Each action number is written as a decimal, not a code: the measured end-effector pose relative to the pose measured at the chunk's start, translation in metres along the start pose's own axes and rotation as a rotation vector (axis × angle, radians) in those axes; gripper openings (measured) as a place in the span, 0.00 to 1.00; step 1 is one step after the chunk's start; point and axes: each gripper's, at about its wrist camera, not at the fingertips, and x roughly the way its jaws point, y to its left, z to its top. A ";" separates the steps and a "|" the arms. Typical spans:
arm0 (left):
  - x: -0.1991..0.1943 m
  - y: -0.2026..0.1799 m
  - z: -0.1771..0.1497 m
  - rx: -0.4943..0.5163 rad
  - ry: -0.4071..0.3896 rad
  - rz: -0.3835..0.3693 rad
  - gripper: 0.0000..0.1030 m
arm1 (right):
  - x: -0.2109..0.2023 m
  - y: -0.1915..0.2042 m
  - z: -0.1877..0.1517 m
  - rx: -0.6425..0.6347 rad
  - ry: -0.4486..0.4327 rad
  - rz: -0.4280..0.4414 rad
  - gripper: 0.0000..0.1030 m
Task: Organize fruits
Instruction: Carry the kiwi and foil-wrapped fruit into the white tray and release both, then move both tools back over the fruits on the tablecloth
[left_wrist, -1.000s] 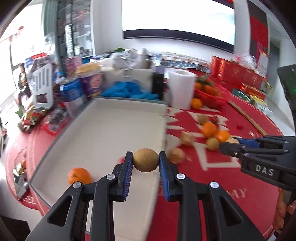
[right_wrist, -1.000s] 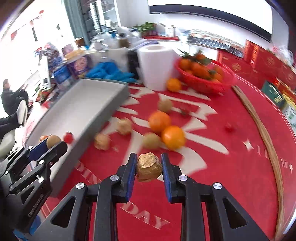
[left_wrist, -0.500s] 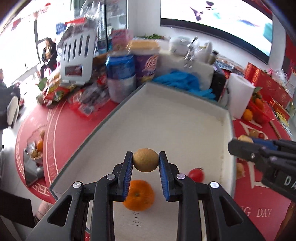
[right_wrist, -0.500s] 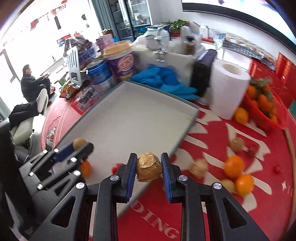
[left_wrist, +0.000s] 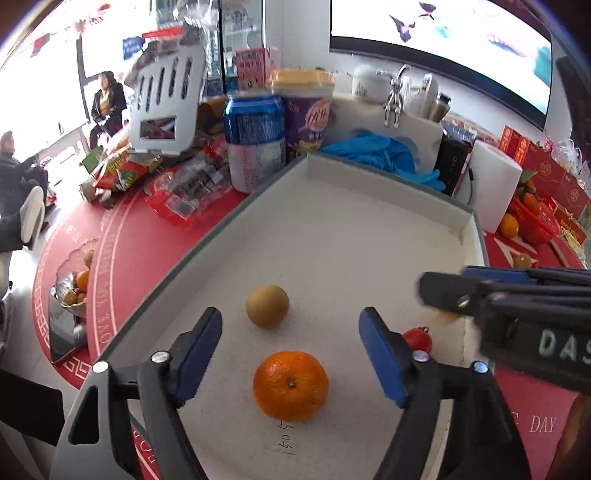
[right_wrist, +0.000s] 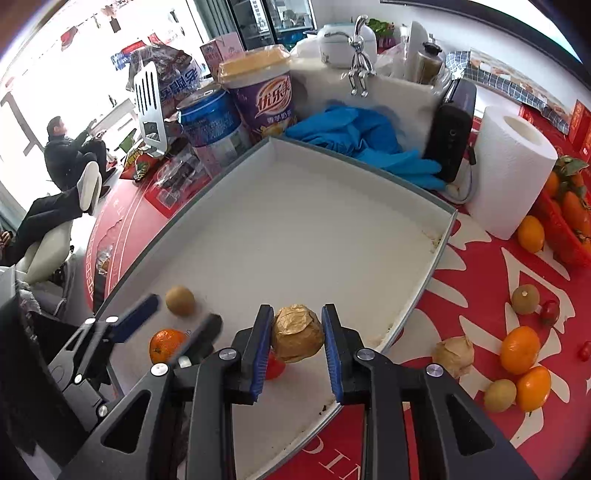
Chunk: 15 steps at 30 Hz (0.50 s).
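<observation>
Three fruits lie in the tray (right_wrist: 441, 236); left claw (left_wrist: 290, 345) opening, empty; right claw (right_wrist: 295, 349) opening around a wrapped fruit (right_wrist: 297, 333); several remain on the worktop (right_wrist: 480, 280).

The tray (right_wrist: 424, 291) has a matt white floor, faintly grainy. The orange (left_wrist: 290, 385) has glossy, dimpled peel; the kiwi (left_wrist: 267, 305) looks dull and finely rough. The wrapped fruit (right_wrist: 297, 333) wears crinkled brown paper. Ribbed blue pads (left_wrist: 380, 360) line matt black plastic jaws. Red cloth covers the counter (right_wrist: 480, 273).
</observation>
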 end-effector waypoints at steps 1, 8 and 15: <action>0.000 0.000 0.001 0.002 0.005 -0.001 0.78 | -0.001 -0.001 0.000 0.005 -0.004 0.000 0.71; -0.012 -0.002 0.004 0.004 0.026 -0.035 0.78 | -0.038 -0.013 -0.001 0.043 -0.115 0.001 0.95; -0.040 -0.043 0.001 0.120 -0.008 -0.118 0.78 | -0.070 -0.060 -0.028 0.125 -0.172 -0.081 1.00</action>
